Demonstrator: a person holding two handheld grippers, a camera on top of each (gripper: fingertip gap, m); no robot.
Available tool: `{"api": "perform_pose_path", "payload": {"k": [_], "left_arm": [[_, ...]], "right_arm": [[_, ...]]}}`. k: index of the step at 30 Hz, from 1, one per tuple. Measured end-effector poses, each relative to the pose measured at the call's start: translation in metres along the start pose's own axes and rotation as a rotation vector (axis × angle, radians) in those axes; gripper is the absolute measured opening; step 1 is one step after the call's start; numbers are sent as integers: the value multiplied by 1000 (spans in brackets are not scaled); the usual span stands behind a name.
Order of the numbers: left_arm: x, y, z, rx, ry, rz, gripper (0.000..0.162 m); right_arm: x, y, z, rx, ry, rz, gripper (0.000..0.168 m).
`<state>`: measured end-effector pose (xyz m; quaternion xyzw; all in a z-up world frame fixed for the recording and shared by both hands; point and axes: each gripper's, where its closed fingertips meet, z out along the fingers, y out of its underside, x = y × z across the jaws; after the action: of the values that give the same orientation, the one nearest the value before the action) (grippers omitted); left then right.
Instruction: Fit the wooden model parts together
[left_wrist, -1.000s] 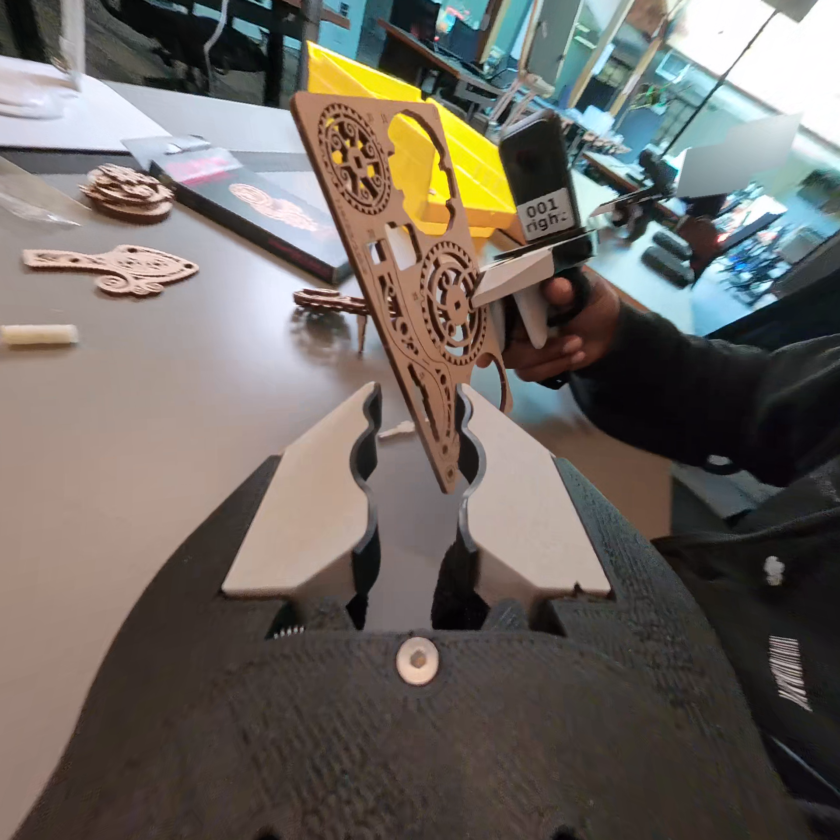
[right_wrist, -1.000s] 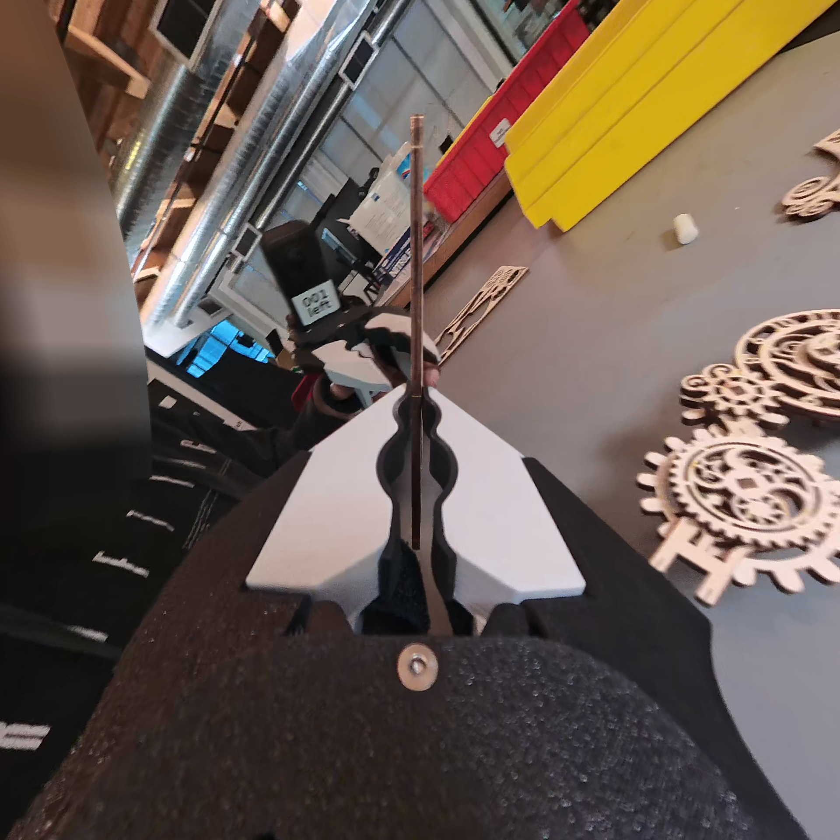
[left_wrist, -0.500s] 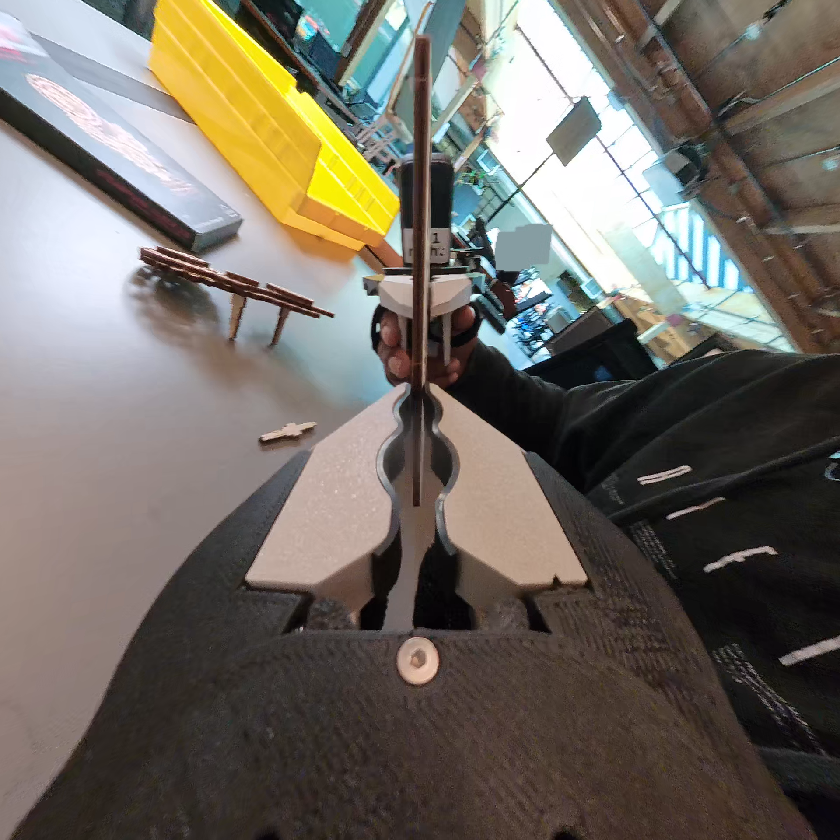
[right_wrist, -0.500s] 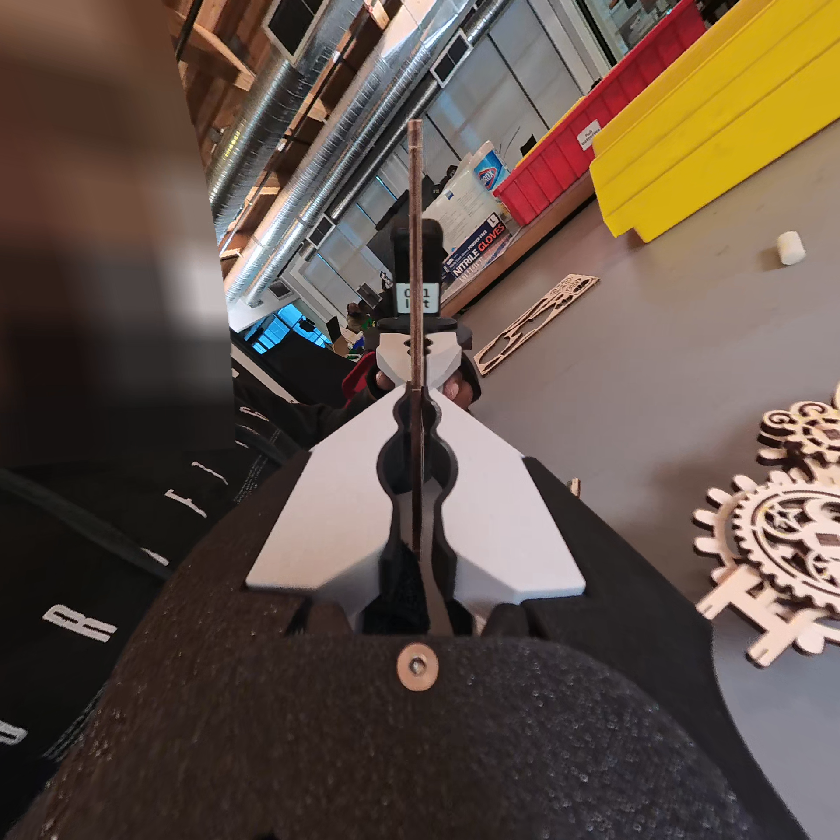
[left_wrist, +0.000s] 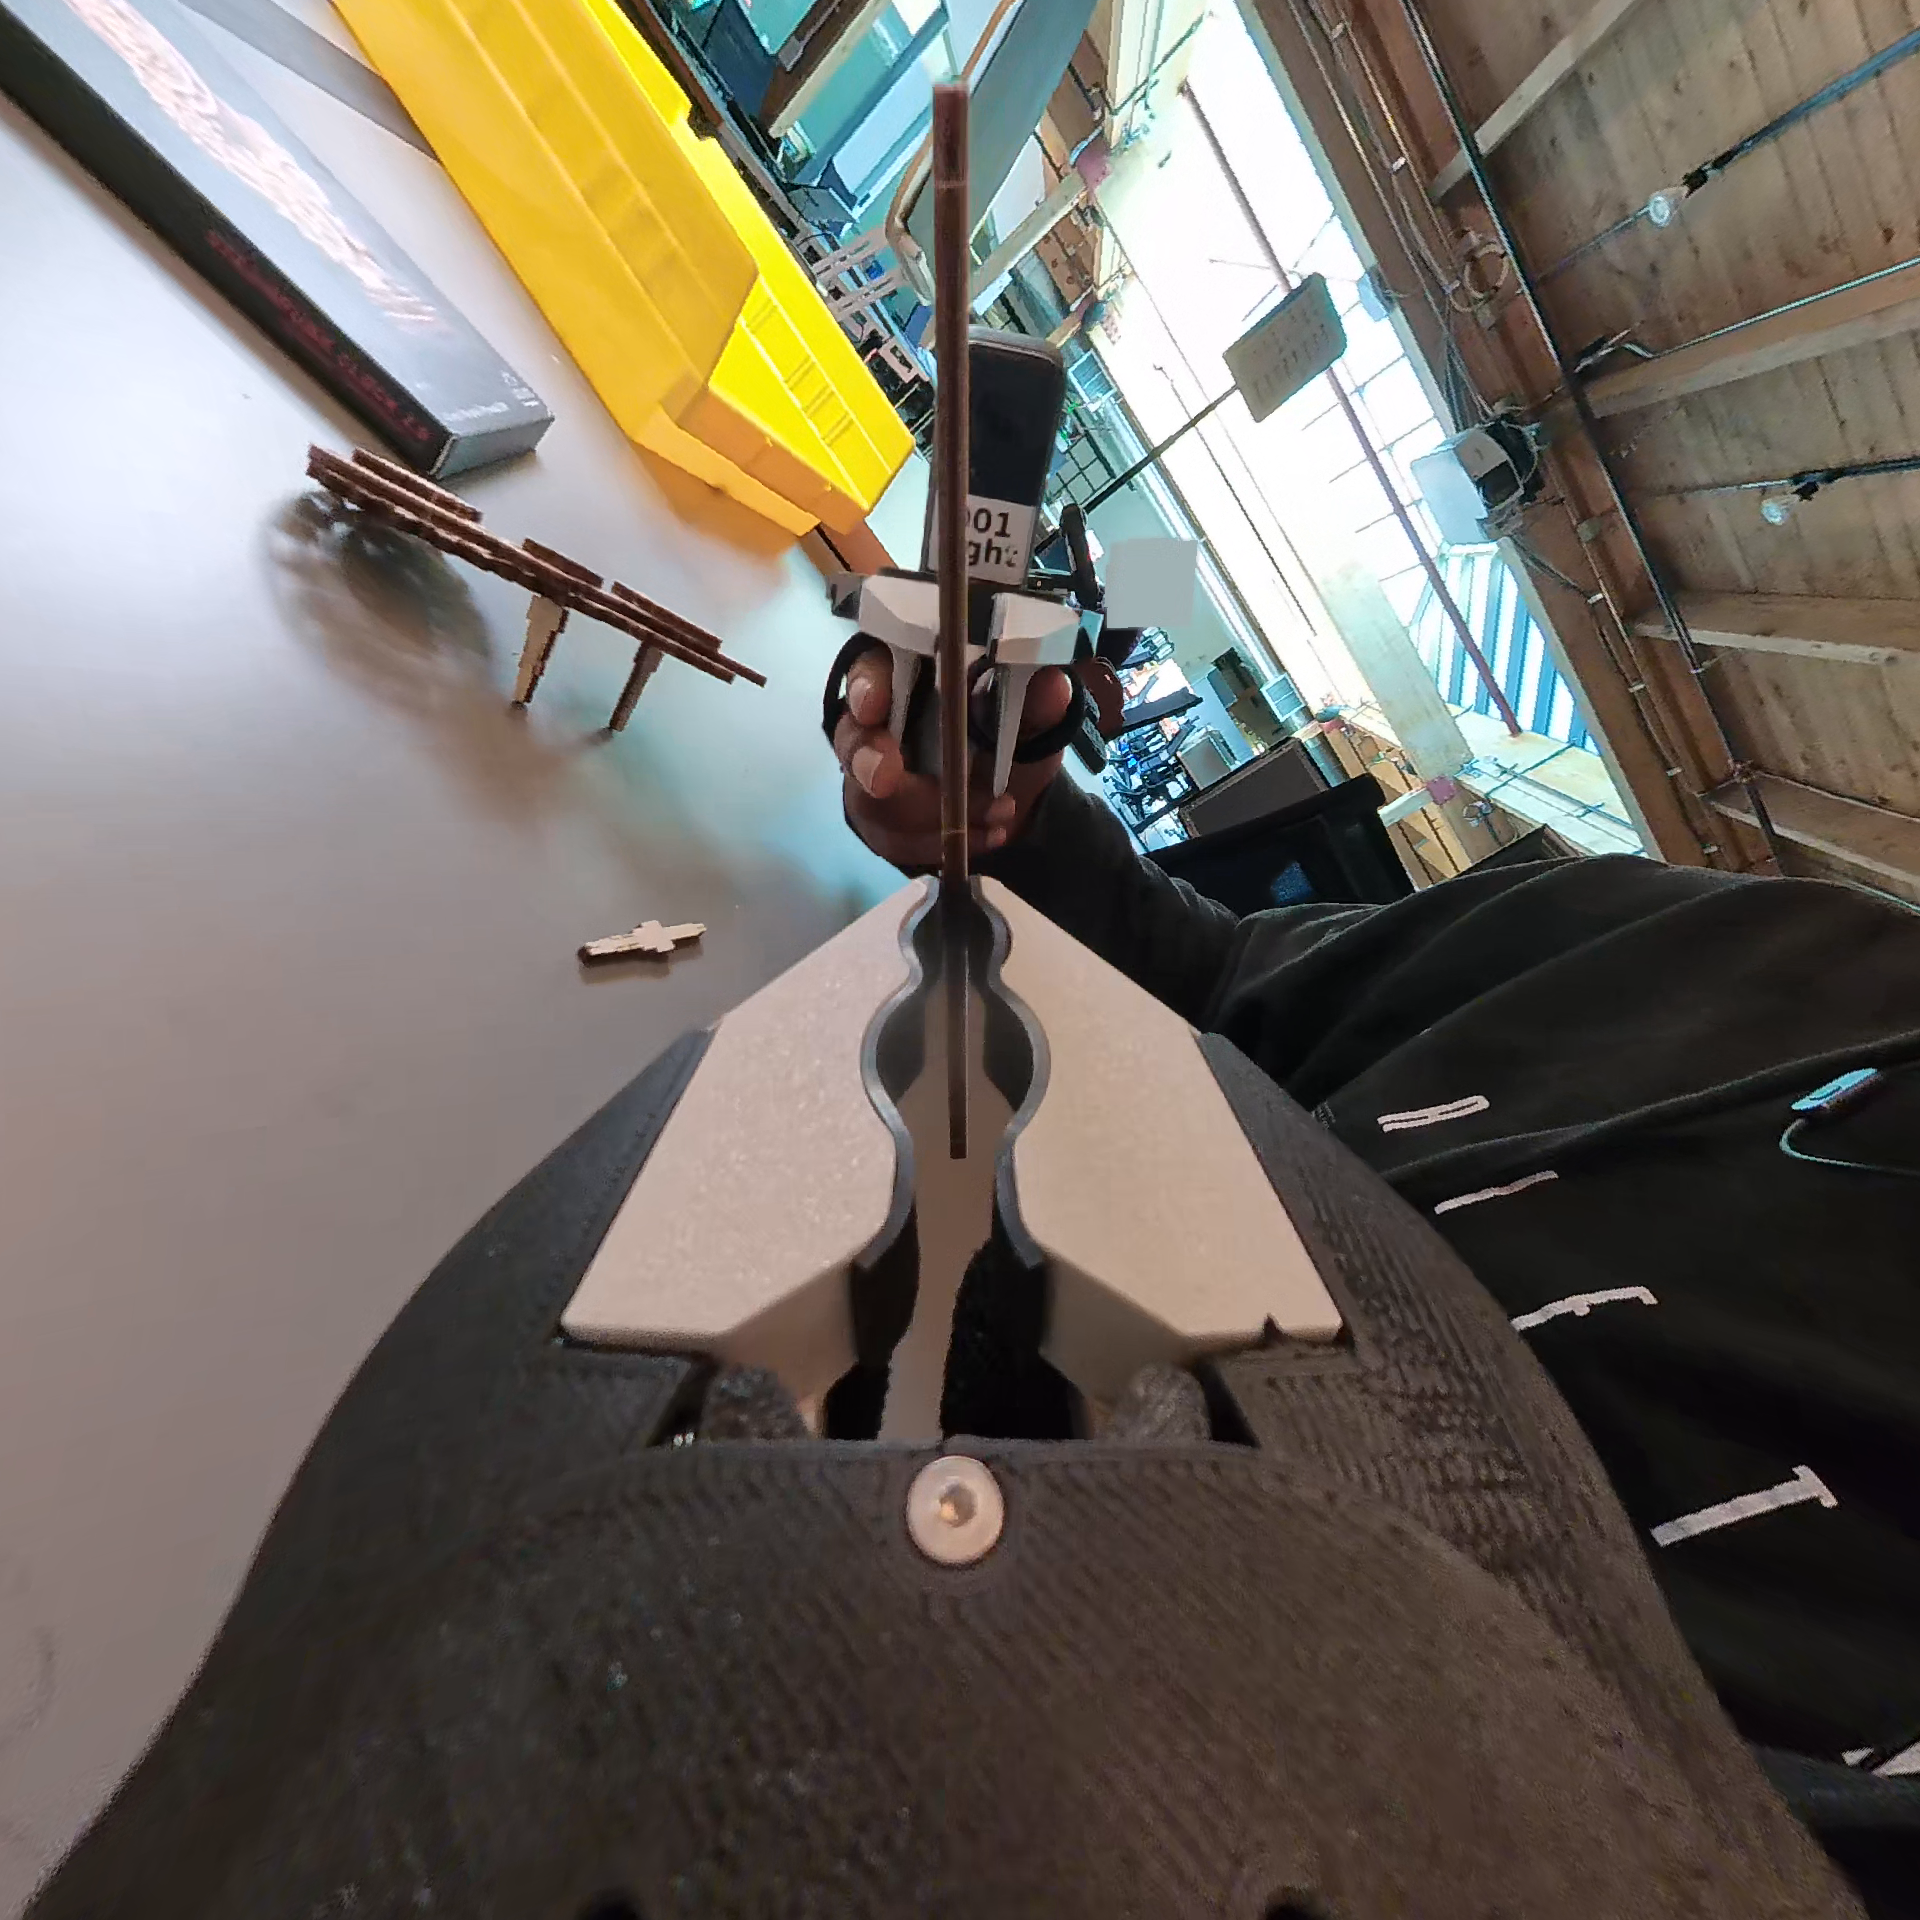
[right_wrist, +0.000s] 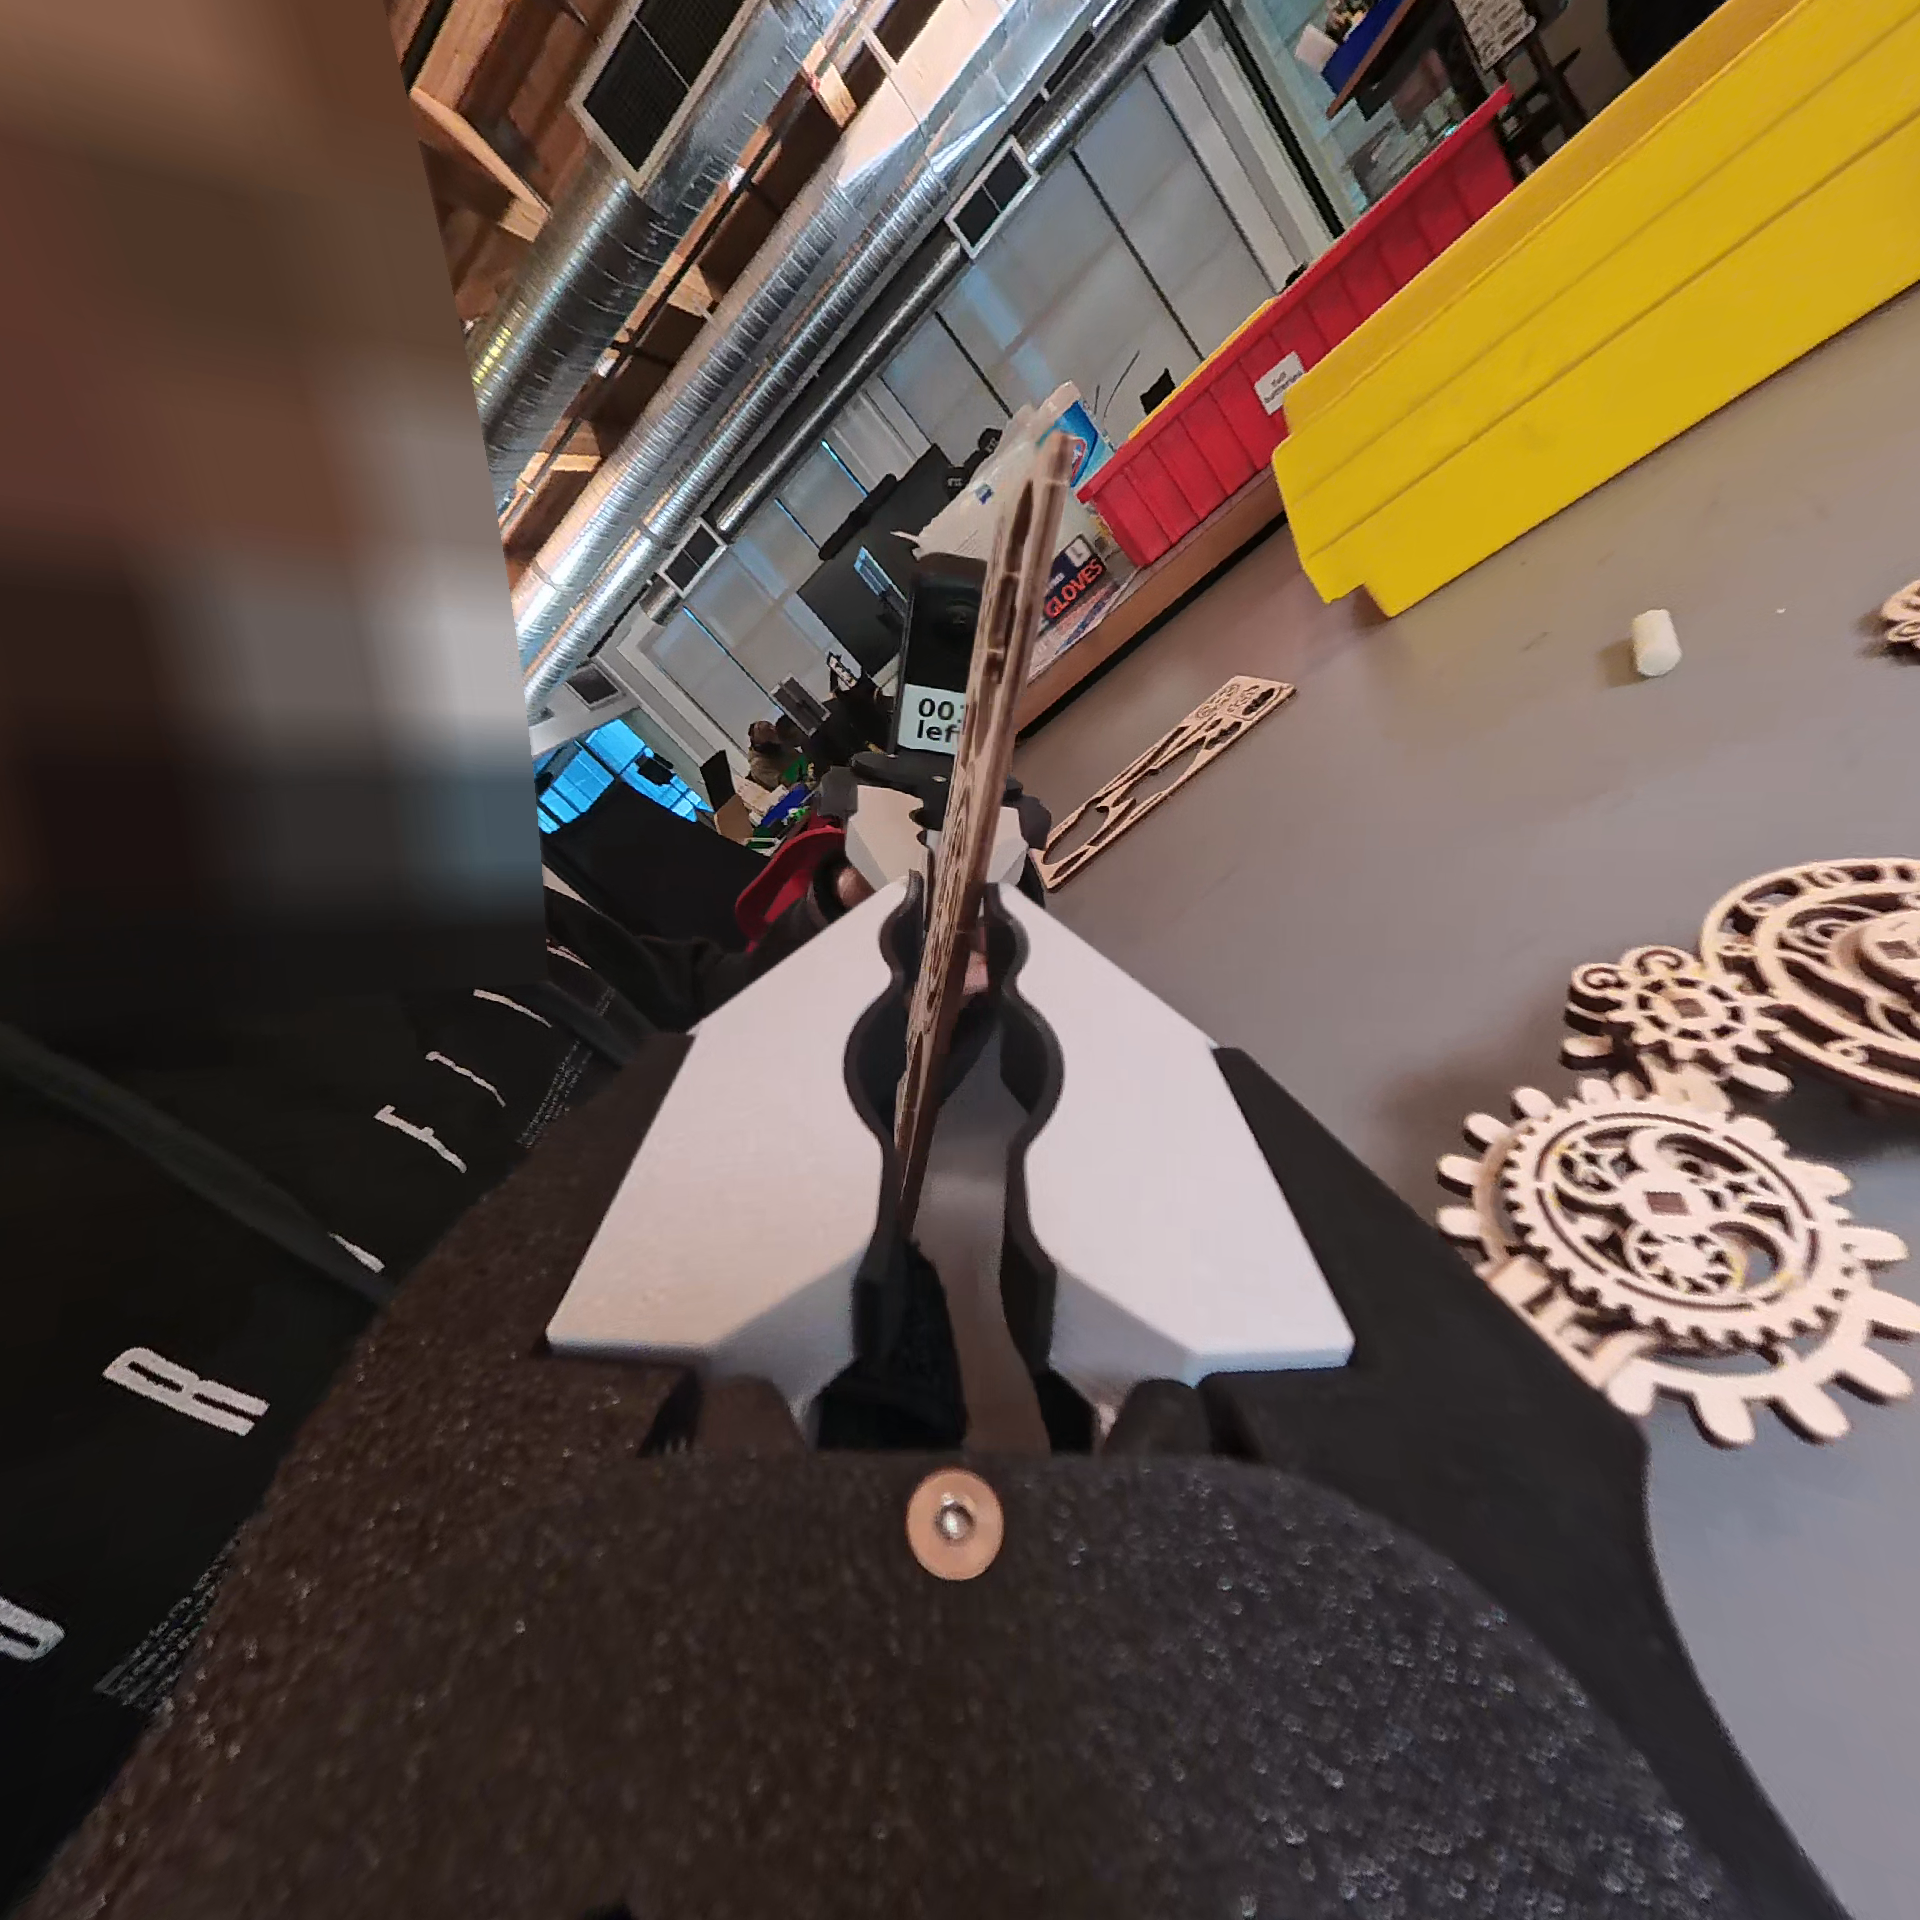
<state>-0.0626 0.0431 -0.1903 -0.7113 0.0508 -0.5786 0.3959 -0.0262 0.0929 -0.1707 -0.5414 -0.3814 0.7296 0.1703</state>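
A thin wooden fretwork panel (left_wrist: 950, 416) shows edge-on and stands upright between both grippers. My left gripper (left_wrist: 951, 896) is shut on the panel's near edge. My right gripper (right_wrist: 956, 904) has its jaws slightly apart, and the panel (right_wrist: 1023, 582) leans tilted in the gap. In the left wrist view the right gripper (left_wrist: 951, 639) shows farther off, held by a hand, with its white fingers (left_wrist: 902, 623) clear of the panel on both sides. More wooden gears (right_wrist: 1683, 1226) lie flat on the grey table (right_wrist: 1455, 883) to the right.
A yellow bin (left_wrist: 665, 260) and a black box (left_wrist: 260, 229) stand at the back. A dark wooden part on legs (left_wrist: 520, 561) and a small cross-shaped piece (left_wrist: 644, 940) lie on the table. A fretwork strip (right_wrist: 1153, 779), a white cylinder (right_wrist: 1654, 642) and a red bin (right_wrist: 1278, 416) show beyond. About 7 cm separates my left fingertips from my right. About 20 cm separates my left fingertips from the white cylinder (right_wrist: 1654, 642).
My left gripper closed on the panel's edge and swung in line with it. My right gripper's jaws have just loosened, and the panel now tilts between them.
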Motion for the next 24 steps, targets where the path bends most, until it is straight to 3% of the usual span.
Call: {"api": "perform_pose_path", "payload": {"k": [12, 24], "left_arm": [[-28, -3, -15, -25, -158, -32, 1], [-88, -31, -77, -24, -514, 44, 9]], "right_arm": [[7, -11, -11, 24, 73, -79, 14], [6, -9, -10, 17, 65, -76, 13]]}}
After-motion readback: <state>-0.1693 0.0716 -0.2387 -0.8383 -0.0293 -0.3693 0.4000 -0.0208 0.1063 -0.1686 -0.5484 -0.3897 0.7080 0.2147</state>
